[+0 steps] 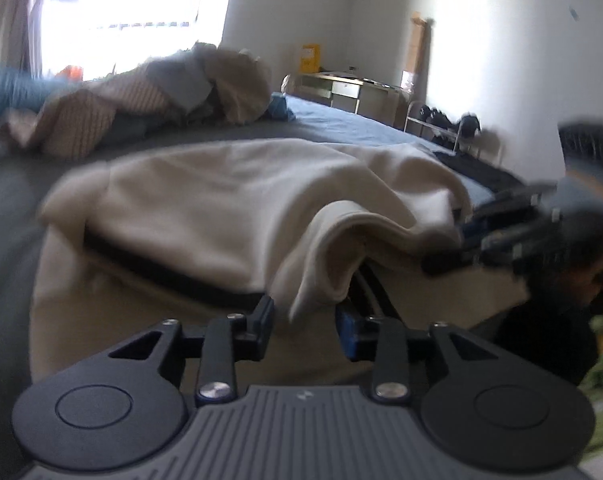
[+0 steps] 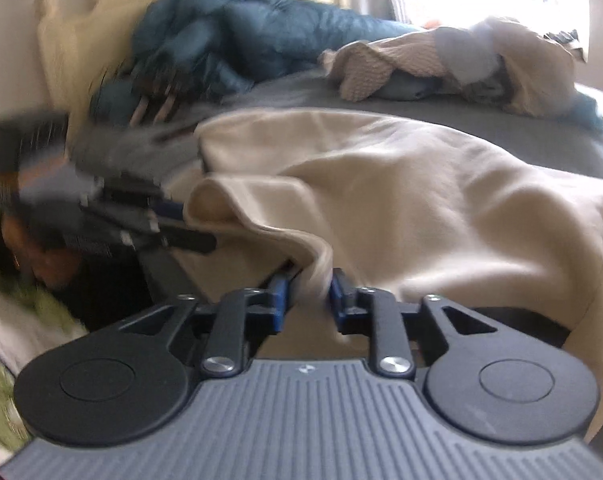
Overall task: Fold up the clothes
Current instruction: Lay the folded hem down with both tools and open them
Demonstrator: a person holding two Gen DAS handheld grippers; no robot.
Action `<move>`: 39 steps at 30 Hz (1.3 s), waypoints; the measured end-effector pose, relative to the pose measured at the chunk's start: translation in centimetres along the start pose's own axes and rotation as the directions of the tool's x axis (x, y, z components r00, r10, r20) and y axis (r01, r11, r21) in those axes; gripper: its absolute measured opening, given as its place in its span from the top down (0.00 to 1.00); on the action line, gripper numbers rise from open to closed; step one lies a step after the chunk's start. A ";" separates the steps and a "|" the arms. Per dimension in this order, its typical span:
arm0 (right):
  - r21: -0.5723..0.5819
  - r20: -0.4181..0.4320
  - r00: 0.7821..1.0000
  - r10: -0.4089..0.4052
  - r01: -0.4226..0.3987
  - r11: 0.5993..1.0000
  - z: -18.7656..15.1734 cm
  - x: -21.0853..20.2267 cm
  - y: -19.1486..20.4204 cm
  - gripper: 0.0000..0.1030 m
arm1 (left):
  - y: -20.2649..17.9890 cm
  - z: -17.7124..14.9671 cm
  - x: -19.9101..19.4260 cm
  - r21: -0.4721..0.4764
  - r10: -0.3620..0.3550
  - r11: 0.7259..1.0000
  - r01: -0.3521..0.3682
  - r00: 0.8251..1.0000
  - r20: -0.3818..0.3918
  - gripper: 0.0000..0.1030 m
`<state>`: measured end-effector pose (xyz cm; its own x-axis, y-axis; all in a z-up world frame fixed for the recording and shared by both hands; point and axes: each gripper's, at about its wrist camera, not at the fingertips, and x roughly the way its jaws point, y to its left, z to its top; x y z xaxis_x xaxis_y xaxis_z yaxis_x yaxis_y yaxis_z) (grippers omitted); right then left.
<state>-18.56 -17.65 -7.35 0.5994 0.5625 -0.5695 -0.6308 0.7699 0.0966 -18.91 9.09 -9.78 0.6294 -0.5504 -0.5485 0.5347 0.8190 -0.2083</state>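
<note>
Both grippers — left (image 1: 303, 320), right (image 2: 309, 300) — gape slightly around the garment's (image 1: 237, 196) hem, unpinched; it could slump, unfolding.

left gripper (image 1: 304, 322): jaws parted | right gripper (image 2: 310, 300): jaws parted, narrower

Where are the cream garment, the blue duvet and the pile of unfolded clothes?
cream garment (image 1: 229, 200), left wrist view, upper folded layer.
blue duvet (image 2: 237, 32), right wrist view, quilted middle.
pile of unfolded clothes (image 2: 461, 64), right wrist view, pile's middle.
</note>
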 end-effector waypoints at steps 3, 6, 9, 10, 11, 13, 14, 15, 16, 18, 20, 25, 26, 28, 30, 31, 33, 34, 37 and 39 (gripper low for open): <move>-0.048 -0.025 1.000 0.002 -0.003 0.999 -1.0 -0.3 0.8 0.71 | 1.4 -0.3 -0.6 -0.130 -0.025 0.991 0.022 0.999 -0.020 0.62; 0.070 -0.028 0.998 0.060 -0.058 0.996 -1.7 -1.3 -0.4 0.69 | 2.9 -0.2 -1.4 -0.261 -0.069 0.963 0.065 0.998 -0.005 0.55; 0.306 0.034 0.989 0.146 -0.149 0.940 -2.6 -3.0 -3.0 0.66 | 4.1 0.5 -1.7 -0.368 -0.113 0.922 0.120 0.993 0.040 0.44; 0.382 0.063 0.984 0.168 -0.179 0.907 -2.9 -3.6 -3.9 0.63 | 4.4 0.7 -1.6 -0.399 -0.127 0.906 0.139 0.990 0.058 0.43; 0.476 0.110 0.977 0.180 -0.211 0.853 -3.4 -4.1 -5.0 0.61 | 4.8 0.9 -1.5 -0.432 -0.139 0.888 0.157 0.988 0.074 0.41; 0.646 0.202 0.959 0.201 -0.285 0.709 -4.7 -4.6 -7.2 0.60 | 5.8 1.1 -0.8 -0.518 -0.171 0.833 0.194 0.981 0.093 0.41; 0.717 0.245 0.946 0.210 -0.323 0.618 -5.4 -4.7 -8.3 0.59 | 6.3 1.0 -0.3 -0.561 -0.186 0.801 0.209 0.978 0.098 0.41; 0.772 0.275 0.937 0.214 -0.348 0.532 -6.3 -4.4 -9.1 0.59 | 6.7 1.0 0.2 -0.593 -0.189 0.778 0.208 0.977 0.095 0.41; 0.818 0.305 0.928 0.215 -0.371 0.440 -7.1 -4.1 -9.9 0.59 | 7.0 0.9 0.8 -0.618 -0.185 0.760 0.198 0.979 0.087 0.41; 0.876 0.320 0.923 0.213 -0.374 0.306 -8.7 -3.1 -10.5 0.58 | 7.5 0.7 1.6 -0.657 -0.182 0.731 0.184 0.981 0.072 0.42; 0.908 0.326 0.918 0.226 -0.370 0.196 -10.1 -1.9 -10.8 0.58 | 7.9 0.5 2.4 -0.690 -0.189 0.702 0.178 0.980 0.061 0.43; 0.923 0.347 0.899 0.269 -0.378 0.074 -11.1 0.7 -10.0 0.58 | 8.0 -0.1 4.0 -0.728 -0.242 0.657 0.198 0.969 0.046 0.44; 0.921 0.350 0.895 0.276 -0.382 0.073 -10.9 1.1 -9.8 0.58 | 8.0 -0.2 4.3 -0.731 -0.248 0.652 0.199 0.968 0.042 0.44; 0.917 0.352 0.891 0.287 -0.389 0.084 -10.5 1.6 -9.3 0.59 | 8.1 -0.4 4.8 -0.741 -0.253 0.642 0.198 0.967 0.038 0.46; 0.911 0.347 0.893 0.287 -0.393 0.121 -9.9 1.7 -8.9 0.65 | 8.0 -0.5 5.1 -0.749 -0.240 0.636 0.185 0.970 0.036 0.53; 0.908 0.345 0.894 0.287 -0.395 0.139 -9.6 1.8 -8.7 0.72 | 8.0 -0.5 5.3 -0.753 -0.231 0.634 0.174 0.973 0.031 0.60; 0.906 0.324 0.904 0.279 -0.382 0.185 -9.0 1.4 -8.6 0.81 | 8.0 -0.6 5.4 -0.759 -0.214 0.632 0.156 0.977 0.023 0.70; 0.904 0.313 0.909 0.275 -0.374 0.208 -8.7 1.3 -8.5 0.87 | 8.0 -0.7 5.3 -0.761 -0.208 0.630 0.153 0.978 0.025 0.75; 0.898 0.291 0.921 0.261 -0.356 0.257 -8.1 0.8 -8.6 0.93 | 7.8 -0.6 5.2 -0.762 -0.201 0.625 0.166 0.978 0.048 0.83; 0.883 0.274 0.928 0.253 -0.347 0.317 -7.4 0.1 -8.3 0.94 | 8.0 -0.3 4.9 -0.766 -0.204 0.616 0.184 0.976 0.070 0.85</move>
<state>-16.88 -26.21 -14.27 0.5314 0.7992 -0.2808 0.0272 0.3151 0.9487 -11.71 12.94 -14.38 0.5445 -0.7161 -0.4367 0.0131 0.5278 -0.8493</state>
